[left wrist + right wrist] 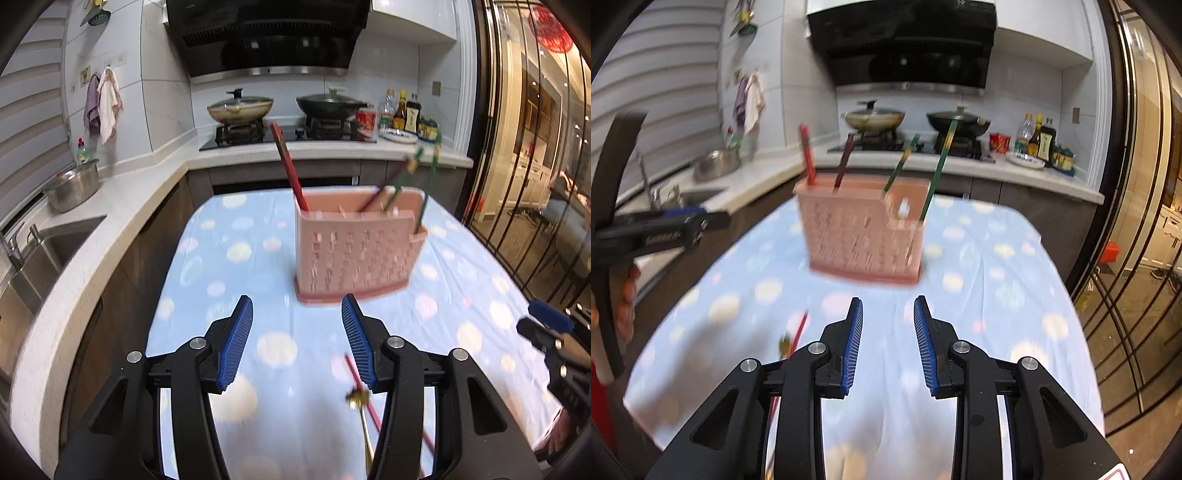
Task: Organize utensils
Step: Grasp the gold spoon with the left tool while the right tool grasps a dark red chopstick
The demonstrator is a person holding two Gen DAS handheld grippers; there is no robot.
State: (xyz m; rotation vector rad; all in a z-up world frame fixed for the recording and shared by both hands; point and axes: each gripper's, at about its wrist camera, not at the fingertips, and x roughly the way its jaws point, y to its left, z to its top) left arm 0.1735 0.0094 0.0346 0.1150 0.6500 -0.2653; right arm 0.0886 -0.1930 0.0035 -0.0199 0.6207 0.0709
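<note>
A pink slotted utensil holder [354, 251] [860, 240] stands upright on the table. A red chopstick [290, 170] [809, 158] leans in its left end. A dark one [844, 162] and green ones [430, 181] [936, 166] lean further right. A loose red chopstick [354, 373] [799, 328] and a gold-ended utensil [358, 397] [785, 345] lie on the cloth, by my left gripper's right finger. Short of the holder, my left gripper [296, 301] is open and holds nothing. My right gripper [888, 300] is open too, narrower, with only cloth between its pads.
The table wears a light blue spotted cloth [236, 258]. A counter with a sink [40, 251] and a steel colander [74, 188] runs along the left. A stove with two woks [240, 109] and several bottles [406, 114] lies behind. Glass doors [524, 166] are on the right.
</note>
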